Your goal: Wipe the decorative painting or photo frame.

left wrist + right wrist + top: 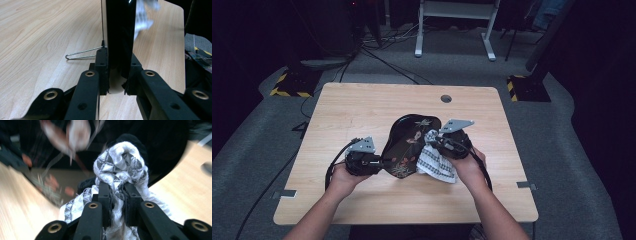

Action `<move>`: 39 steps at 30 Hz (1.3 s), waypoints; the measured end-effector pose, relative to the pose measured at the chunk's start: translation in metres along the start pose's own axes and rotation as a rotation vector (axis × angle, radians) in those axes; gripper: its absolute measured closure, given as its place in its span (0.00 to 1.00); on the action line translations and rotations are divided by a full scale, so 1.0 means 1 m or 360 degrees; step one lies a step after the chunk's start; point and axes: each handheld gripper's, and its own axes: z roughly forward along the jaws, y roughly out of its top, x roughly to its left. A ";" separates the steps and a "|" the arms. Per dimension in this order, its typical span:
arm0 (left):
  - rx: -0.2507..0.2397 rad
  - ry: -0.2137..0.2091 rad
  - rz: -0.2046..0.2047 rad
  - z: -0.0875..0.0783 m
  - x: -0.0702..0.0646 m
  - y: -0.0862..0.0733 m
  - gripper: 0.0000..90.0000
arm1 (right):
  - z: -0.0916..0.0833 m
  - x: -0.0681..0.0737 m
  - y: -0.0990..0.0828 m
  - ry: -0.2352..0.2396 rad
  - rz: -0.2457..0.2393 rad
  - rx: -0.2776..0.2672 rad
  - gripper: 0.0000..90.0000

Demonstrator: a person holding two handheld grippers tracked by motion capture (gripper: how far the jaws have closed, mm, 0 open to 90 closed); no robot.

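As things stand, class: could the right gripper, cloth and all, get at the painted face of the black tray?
Probably yes. The right gripper, shut on the patterned cloth, sits against the black tray, which the left gripper holds tilted; nothing lies between.

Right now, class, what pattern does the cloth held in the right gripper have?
The cloth is white with dark zigzag, diamond-like bands; clearest in the right gripper view.
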 end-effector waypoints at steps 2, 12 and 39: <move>0.0000 0.0000 -0.0001 0.000 0.000 0.000 0.86 | 0.010 0.003 -0.009 0.0016 -0.0005 0.0052 0.88; -0.0003 -0.0006 -0.0002 0.000 0.001 0.000 0.86 | -0.006 -0.005 0.006 -0.0015 -0.0001 -0.0016 0.88; 0.0006 -0.0008 -0.0005 0.000 0.000 0.001 0.86 | -0.016 -0.012 0.012 -0.0046 0.0032 -0.0068 0.88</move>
